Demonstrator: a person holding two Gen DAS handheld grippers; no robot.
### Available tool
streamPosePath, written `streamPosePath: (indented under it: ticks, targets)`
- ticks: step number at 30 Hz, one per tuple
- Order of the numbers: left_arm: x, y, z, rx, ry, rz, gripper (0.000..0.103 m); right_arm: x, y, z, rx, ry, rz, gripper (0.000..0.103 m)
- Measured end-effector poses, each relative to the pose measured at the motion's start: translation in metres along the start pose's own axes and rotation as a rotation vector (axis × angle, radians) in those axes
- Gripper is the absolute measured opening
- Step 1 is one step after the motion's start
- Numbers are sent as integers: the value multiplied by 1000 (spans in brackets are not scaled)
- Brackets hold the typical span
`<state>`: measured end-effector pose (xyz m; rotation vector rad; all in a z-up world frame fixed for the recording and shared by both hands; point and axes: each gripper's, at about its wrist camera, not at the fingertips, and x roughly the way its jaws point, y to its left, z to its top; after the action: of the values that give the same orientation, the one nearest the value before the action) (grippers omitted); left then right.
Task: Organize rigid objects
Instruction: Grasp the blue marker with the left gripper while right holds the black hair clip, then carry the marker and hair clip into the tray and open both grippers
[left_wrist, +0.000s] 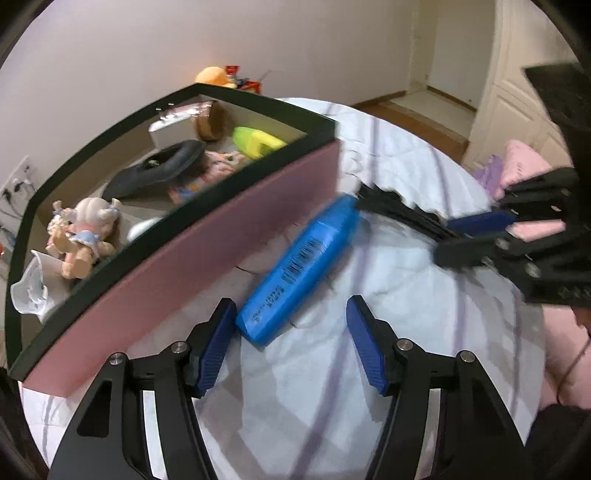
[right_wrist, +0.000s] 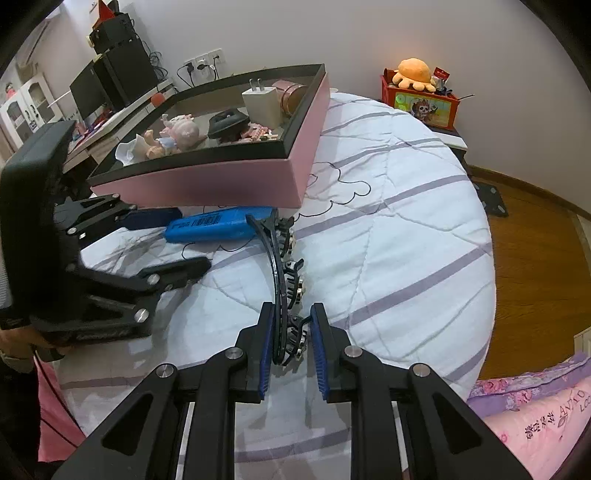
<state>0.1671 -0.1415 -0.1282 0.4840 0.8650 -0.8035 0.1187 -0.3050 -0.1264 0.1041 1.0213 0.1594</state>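
The blue highlighter (left_wrist: 301, 269) lies on the quilted bed cover (right_wrist: 388, 229), just beside the long pink wall of the box (left_wrist: 177, 273), and the left gripper (left_wrist: 291, 345) has it half framed. Its fingers (left_wrist: 214, 350) stand about midway open: the near end of the marker sits against or just beside the left pad, while the right pad is well apart from it, so nothing is pinched yet. The right gripper (right_wrist: 291, 350) is another story: its fingers (right_wrist: 266, 350) are drawn in on the near end of a black hair clip (right_wrist: 284, 280), which curves away over the cover until its far tip touches or overlaps the far end of the highlighter.

That contact is the first worry, I'd say. If the clip is lifted or dragged, its teeth could catch the marker and roll it out from between the left fingers. The marker also lies slantwise to the left pads; closing on it as it stands could push it sideways against the box wall or let it squirt out, since only one pad is near. The cover is soft and puckered, so a downward press may bury the marker. The two grippers work close together here and could knock each other. The box already holds a doll (left_wrist: 83, 236), a white charger (right_wrist: 260, 101) and other bits, so a dropped item might bounce off them.
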Motion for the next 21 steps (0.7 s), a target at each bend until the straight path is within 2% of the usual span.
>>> streamPosePath:
  ticks: [3, 4, 7, 11, 14, 15, 16, 17, 19, 21]
  targets:
    - [-3, -4, -3, 18, -3, -9, 63, 1, 1, 0, -9, 1, 3, 19]
    - [-2, -2, -2, 12, -3, -8, 67, 1, 2, 0, -12, 1, 0, 19]
    - [1, 4, 3, -6, -7, 38, 73, 2, 2, 0, -11, 0, 3, 19]
    - [5, -4, 10, 40, -23, 60, 73, 1, 0, -1, -1, -1, 2, 19]
    - [9, -9, 14, 52, -36, 44, 71, 1, 0, -1, 1, 1, 0, 19]
    - [11, -7, 15, 35, -32, 22, 66, 2, 0, -1, 2, 1, -1, 19]
    - [12, -3, 16, 5, -26, -22, 54, 1, 0, -1, 2, 1, -1, 19]
    - [13, -1, 17, -18, -23, -48, 50, 1, 1, -1, 3, 1, 0, 19]
    - [12, -4, 18, -14, -23, -38, 33, 1, 0, -1, 6, -1, 0, 19]
    - [10, -11, 17, -6, -24, -32, 30, 0, 0, -2, 10, -4, 1, 19]
